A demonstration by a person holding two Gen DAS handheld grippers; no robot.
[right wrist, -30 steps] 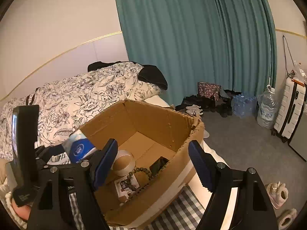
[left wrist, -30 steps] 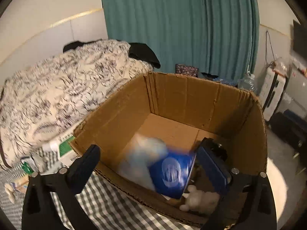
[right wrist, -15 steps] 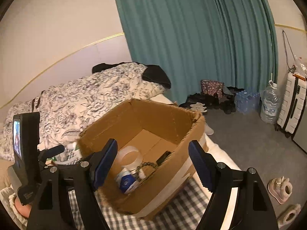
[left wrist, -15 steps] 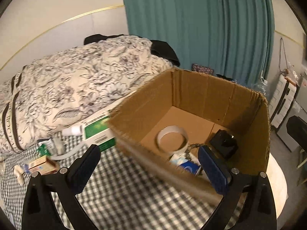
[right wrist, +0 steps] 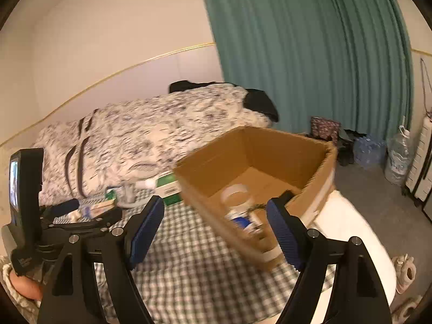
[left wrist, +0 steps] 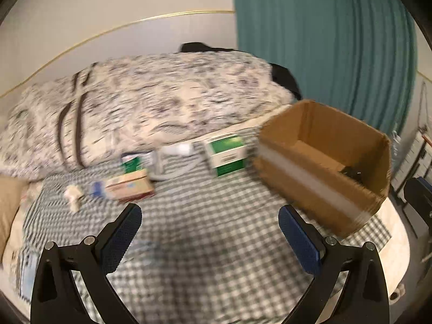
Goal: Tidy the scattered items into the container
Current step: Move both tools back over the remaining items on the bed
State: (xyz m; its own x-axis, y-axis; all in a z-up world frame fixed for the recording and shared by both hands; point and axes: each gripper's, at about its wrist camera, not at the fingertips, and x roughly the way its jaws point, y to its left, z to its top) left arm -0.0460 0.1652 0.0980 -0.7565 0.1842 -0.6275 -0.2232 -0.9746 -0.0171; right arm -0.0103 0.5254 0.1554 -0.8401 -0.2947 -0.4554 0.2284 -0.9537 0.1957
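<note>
The cardboard box (left wrist: pixel 324 159) stands open at the right on the checked cloth (left wrist: pixel 202 243). In the right wrist view the box (right wrist: pixel 205 181) holds a white tape roll (right wrist: pixel 234 192) and a blue-and-white item (right wrist: pixel 243 222). Scattered to its left lie a green-and-white carton (left wrist: pixel 226 152), a white tube (left wrist: pixel 179 149), a small green packet (left wrist: pixel 131 162), a tan carton (left wrist: pixel 129 186) and a small white piece (left wrist: pixel 73 197). My left gripper (left wrist: pixel 209 217) hangs open and empty over the cloth. My right gripper (right wrist: pixel 216 209) is open and empty at the box's near corner.
A flowered duvet (left wrist: pixel 151 100) is heaped behind the items, with a teal curtain (right wrist: pixel 310 54) beyond. Water bottles (right wrist: pixel 397 159), a suitcase (right wrist: pixel 421 167) and shoes (right wrist: pixel 405 272) stand on the floor to the right. A hand (right wrist: pixel 23 287) grips the left tool at lower left.
The left gripper has let the blue-and-white item fall into the box and swung left, away from over the box to above the cloth. The right gripper has drawn back from the box too.
</note>
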